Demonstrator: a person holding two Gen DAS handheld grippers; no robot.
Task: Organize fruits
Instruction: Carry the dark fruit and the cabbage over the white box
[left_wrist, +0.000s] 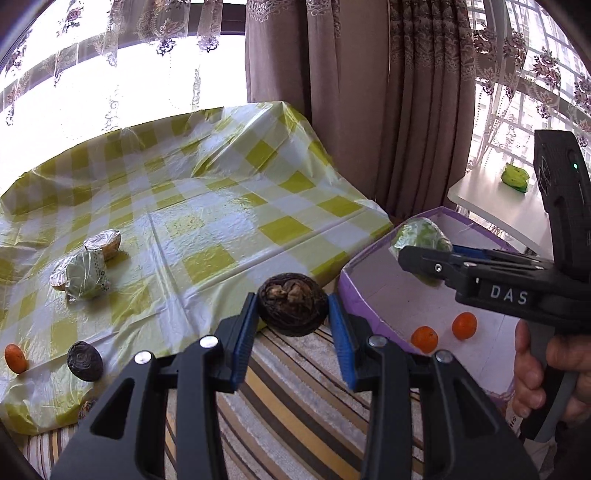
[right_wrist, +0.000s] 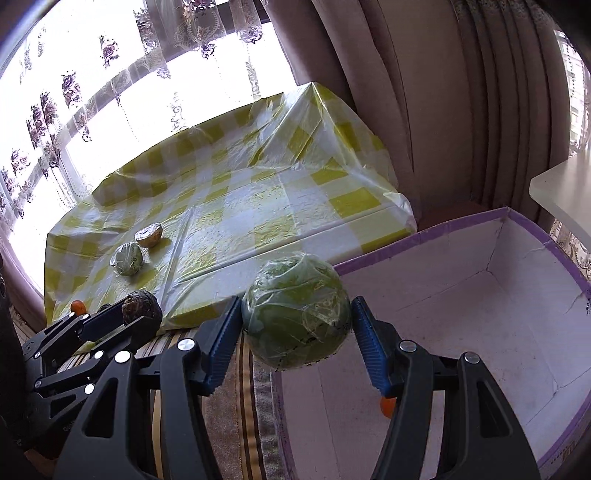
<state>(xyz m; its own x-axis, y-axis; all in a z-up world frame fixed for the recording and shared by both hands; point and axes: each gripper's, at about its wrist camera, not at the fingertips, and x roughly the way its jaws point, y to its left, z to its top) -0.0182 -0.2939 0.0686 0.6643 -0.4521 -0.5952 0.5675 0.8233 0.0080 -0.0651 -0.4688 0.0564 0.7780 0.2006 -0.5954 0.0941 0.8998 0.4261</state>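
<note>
My left gripper (left_wrist: 292, 312) is shut on a dark brown wrinkled fruit (left_wrist: 292, 303) and holds it in the air between the checked table and the purple-rimmed box (left_wrist: 373, 258). My right gripper (right_wrist: 295, 325) is shut on a green plastic-wrapped fruit (right_wrist: 295, 314) over the box's near rim (right_wrist: 417, 236). The right gripper (left_wrist: 424, 254) and its green fruit (left_wrist: 421, 232) also show in the left wrist view, and the left gripper (right_wrist: 142, 314) with the dark fruit (right_wrist: 142, 304) shows in the right wrist view. Two small oranges (left_wrist: 424, 338) (left_wrist: 464, 325) lie in the box.
On the yellow checked tablecloth (left_wrist: 207, 206) lie a green wrapped fruit (left_wrist: 86, 278), a foil-wrapped fruit (left_wrist: 105, 242), another dark fruit (left_wrist: 85, 361) and a small orange (left_wrist: 15, 358). A striped rug (left_wrist: 295, 406) lies below. A white side table (left_wrist: 495, 199) with a green bag (left_wrist: 514, 177) stands far right. Curtains hang behind.
</note>
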